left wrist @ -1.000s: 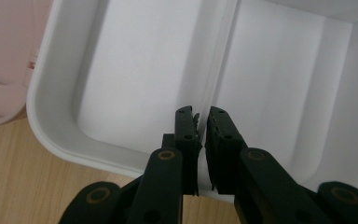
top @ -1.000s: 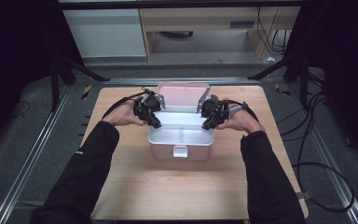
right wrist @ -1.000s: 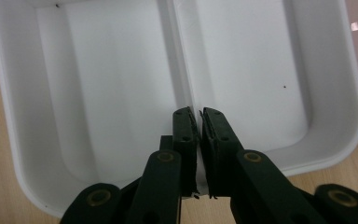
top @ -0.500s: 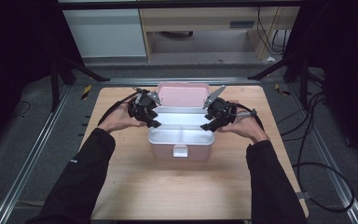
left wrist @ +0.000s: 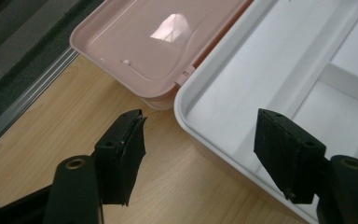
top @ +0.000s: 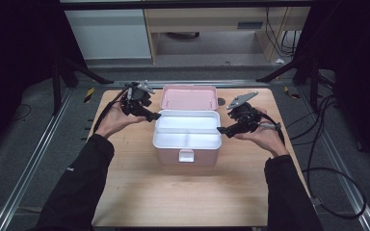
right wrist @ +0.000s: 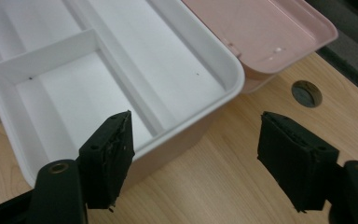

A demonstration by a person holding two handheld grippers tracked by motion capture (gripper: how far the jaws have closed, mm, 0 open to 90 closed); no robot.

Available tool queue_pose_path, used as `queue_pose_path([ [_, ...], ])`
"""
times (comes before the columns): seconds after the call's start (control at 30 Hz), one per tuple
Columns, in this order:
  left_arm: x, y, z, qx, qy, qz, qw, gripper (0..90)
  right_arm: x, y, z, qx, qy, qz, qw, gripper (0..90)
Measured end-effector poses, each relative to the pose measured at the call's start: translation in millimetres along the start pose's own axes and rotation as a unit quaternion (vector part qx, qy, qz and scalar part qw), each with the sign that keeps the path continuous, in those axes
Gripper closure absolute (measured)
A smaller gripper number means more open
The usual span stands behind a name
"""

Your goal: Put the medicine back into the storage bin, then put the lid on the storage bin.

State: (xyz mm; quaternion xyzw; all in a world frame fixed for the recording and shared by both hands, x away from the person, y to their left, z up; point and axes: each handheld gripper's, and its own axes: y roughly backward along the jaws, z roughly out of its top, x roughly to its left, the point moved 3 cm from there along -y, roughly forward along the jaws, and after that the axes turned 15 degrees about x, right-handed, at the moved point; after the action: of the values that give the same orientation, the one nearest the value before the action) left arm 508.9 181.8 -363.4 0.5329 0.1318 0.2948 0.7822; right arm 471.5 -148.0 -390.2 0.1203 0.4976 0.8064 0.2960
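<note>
The left gripper and right gripper, jaws just opening and empty, are flanking the pink plastic box; its white divided tray is sitting seated, its lid lying open beyond.

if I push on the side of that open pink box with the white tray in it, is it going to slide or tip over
Probably slide. The pink box sits low and wide on the smooth wooden table, so tipping seems unlikely. It looks like thin, stiff plastic, and the white tray has nothing in it, so it is likely light. The lid hangs open at the back and may swing or drag.
</note>
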Motion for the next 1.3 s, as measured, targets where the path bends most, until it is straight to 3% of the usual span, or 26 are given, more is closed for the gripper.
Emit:
queue_pose_path([
  [0.03,3.7,-1.3,-4.0,-0.003,0.018,0.003,0.9998,31.6,-3.3,1.0,-4.7,0.000,-0.017,-0.008,0.9998,24.9],
  [0.2,10.5,-5.3,-10.3,-0.009,0.047,0.014,0.9988,27.8,-9.9,4.0,-10.9,0.000,-0.048,-0.034,0.9983,22.1],
  [0.23,14.8,-7.0,-12.2,-0.013,0.063,0.013,0.9979,27.5,-13.7,5.1,-11.5,-0.006,-0.069,-0.044,0.9966,21.2],
  [0.33,19.4,-8.7,-12.8,-0.021,0.077,0.011,0.9967,27.3,-19.1,5.7,-10.6,-0.015,-0.085,-0.055,0.9948,20.4],
  [0.37,21.6,-9.4,-12.6,-0.025,0.083,0.010,0.9961,26.0,-23.8,6.2,-9.0,-0.027,-0.105,-0.058,0.9923,20.6],
  [0.5,30.0,-12.4,-10.1,-0.043,0.111,0.014,0.9928,26.3,-30.1,5.7,-6.0,-0.043,-0.131,-0.060,0.9886,21.6],
  [0.63,41.2,-17.4,-7.4,-0.068,0.143,0.009,0.9874,28.5,-41.5,0.4,1.3,-0.057,-0.158,-0.061,0.9839,22.5],
  [0.83,45.7,-29.0,-3.1,-0.070,0.152,0.015,0.9857,28.6,-50.7,-8.9,15.2,-0.064,-0.171,-0.065,0.9811,22.7],
  [0.97,44.8,-37.3,3.2,-0.080,0.154,0.018,0.9847,28.2,-55.2,-16.4,21.6,-0.058,-0.166,-0.073,0.9817,23.6],
  [1.07,46.4,-42.6,10.9,-0.074,0.151,0.019,0.9856,28.9,-62.9,-24.9,27.1,-0.063,-0.173,-0.068,0.9806,25.4],
  [1.17,48.8,-51.8,21.2,-0.070,0.149,0.012,0.9862,30.9,-72.2,-39.8,32.3,-0.047,-0.178,-0.073,0.9802,27.8],
  [1.3,48.7,-63.6,21.9,-0.057,0.150,0.003,0.9870,31.5,-72.4,-53.4,37.5,-0.056,-0.187,-0.058,0.9790,31.1],
])
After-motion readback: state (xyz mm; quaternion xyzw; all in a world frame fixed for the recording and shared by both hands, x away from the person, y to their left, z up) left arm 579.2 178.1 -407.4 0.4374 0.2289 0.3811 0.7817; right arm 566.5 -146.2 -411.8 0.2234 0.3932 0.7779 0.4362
